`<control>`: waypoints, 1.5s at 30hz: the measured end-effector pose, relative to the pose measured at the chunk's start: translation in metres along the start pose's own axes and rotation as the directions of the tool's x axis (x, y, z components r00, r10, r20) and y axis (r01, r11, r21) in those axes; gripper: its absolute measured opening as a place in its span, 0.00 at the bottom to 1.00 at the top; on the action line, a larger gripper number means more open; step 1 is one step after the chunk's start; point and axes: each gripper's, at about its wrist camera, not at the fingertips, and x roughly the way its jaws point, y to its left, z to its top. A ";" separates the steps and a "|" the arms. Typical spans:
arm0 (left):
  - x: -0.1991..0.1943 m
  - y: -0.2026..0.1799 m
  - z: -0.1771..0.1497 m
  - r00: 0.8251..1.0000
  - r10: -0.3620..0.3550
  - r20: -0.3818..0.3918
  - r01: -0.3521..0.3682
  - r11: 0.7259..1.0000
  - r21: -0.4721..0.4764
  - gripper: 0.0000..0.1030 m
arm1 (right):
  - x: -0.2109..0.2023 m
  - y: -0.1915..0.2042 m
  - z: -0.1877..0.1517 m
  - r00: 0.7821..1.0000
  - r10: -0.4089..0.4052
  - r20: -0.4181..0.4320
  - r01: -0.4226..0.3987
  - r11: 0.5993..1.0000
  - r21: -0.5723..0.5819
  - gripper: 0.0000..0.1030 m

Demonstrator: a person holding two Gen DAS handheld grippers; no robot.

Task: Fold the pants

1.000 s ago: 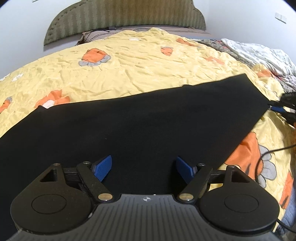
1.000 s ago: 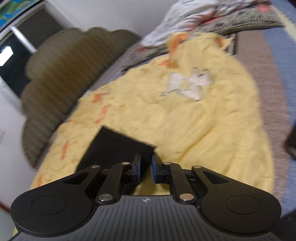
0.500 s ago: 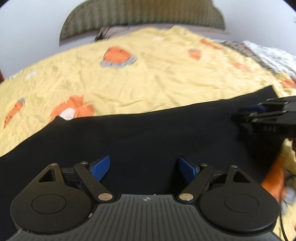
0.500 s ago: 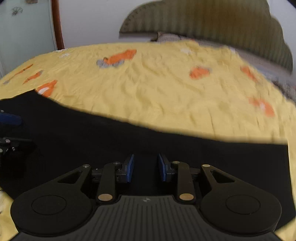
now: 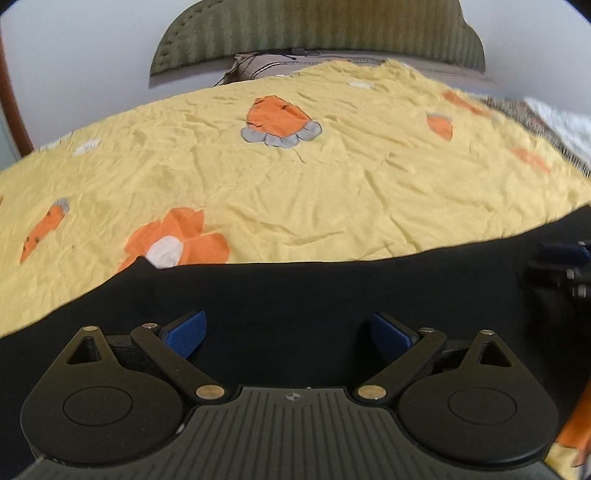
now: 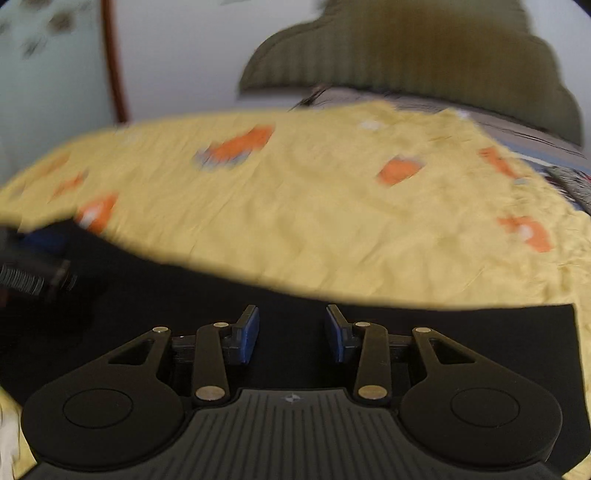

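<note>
A yellow bedspread (image 5: pixel 295 192) with orange patches is filling the upper half of both frames. Black pants (image 5: pixel 295 291) are lying flat across the lower half. The left gripper (image 5: pixel 289 332) is gaping wide, holding nothing; the right gripper (image 6: pixel 291 334) is standing partly open, likewise empty.

Yellow bedspread (image 5: pixel 332 192) wrinkled, printed with orange flowers (image 5: pixel 177 245) and carrots. Olive ribbed headboard (image 5: pixel 317 33) against pale wall (image 5: pixel 74 62). Brownish pillow (image 5: pixel 280 66) below headboard. Wooden door frame (image 6: pixel 112 62) at left.
</note>
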 end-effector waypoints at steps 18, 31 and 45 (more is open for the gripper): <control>-0.015 -0.039 -0.032 0.997 0.012 0.075 -0.015 0.999 0.032 1.00 | 0.012 -0.130 -0.018 0.971 -0.237 0.001 0.230 0.942 0.244 1.00; -0.024 -0.033 -0.041 0.998 -0.010 0.059 0.009 1.000 0.013 1.00 | -0.006 -0.120 -0.040 0.972 -0.233 0.015 0.223 0.946 0.235 1.00; 0.004 0.059 -0.008 0.990 0.138 -0.027 -0.141 0.971 -0.191 0.98 | -0.038 -0.106 -0.060 0.957 -0.290 0.003 0.282 0.933 0.224 1.00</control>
